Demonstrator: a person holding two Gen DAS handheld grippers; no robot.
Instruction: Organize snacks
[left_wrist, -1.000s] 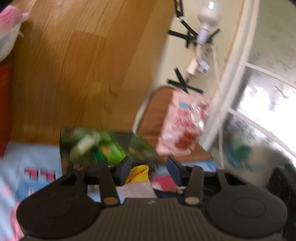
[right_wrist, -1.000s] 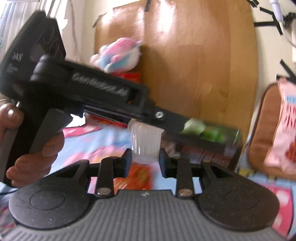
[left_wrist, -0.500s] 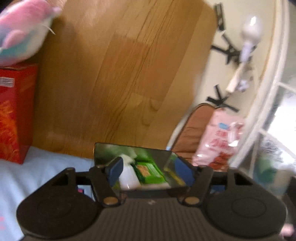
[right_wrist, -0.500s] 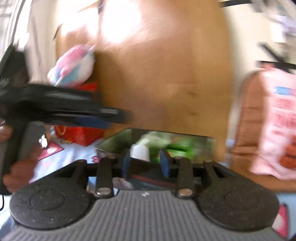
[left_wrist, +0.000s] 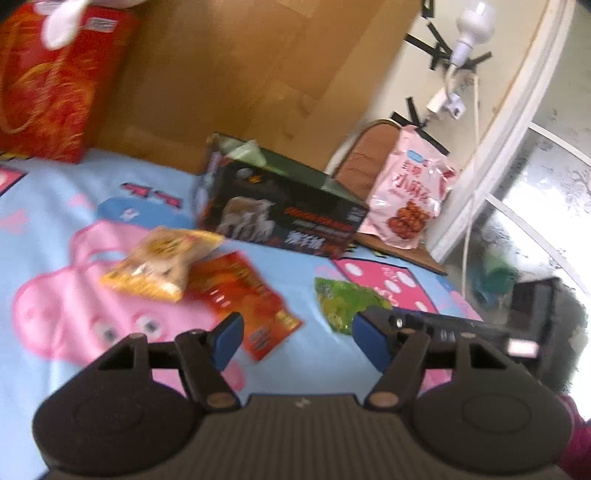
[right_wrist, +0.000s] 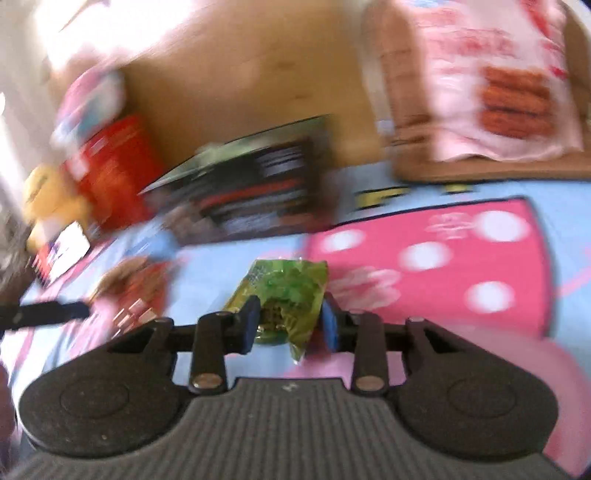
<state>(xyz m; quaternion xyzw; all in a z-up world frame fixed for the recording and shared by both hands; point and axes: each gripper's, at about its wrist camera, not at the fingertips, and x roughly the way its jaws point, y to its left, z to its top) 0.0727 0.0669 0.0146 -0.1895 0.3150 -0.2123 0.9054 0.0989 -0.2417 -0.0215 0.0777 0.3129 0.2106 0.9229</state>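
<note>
Right wrist: right gripper (right_wrist: 288, 323) half-open around green snack packet (right_wrist: 286, 291) (unpinched); next close, lift. Left gripper (left_wrist: 297, 341) wide, empty.

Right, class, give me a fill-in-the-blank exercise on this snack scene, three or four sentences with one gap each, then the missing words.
1. The packet between the fingers of the right claw is ____ in colour.
2. The yellow packet lies partly on top of the ____ packet.
3. The left claw is open and holds ____.
4. The pink bag leans on a brown cushion to the ____ of the black box.

Missing words: green; red; nothing; right
</note>
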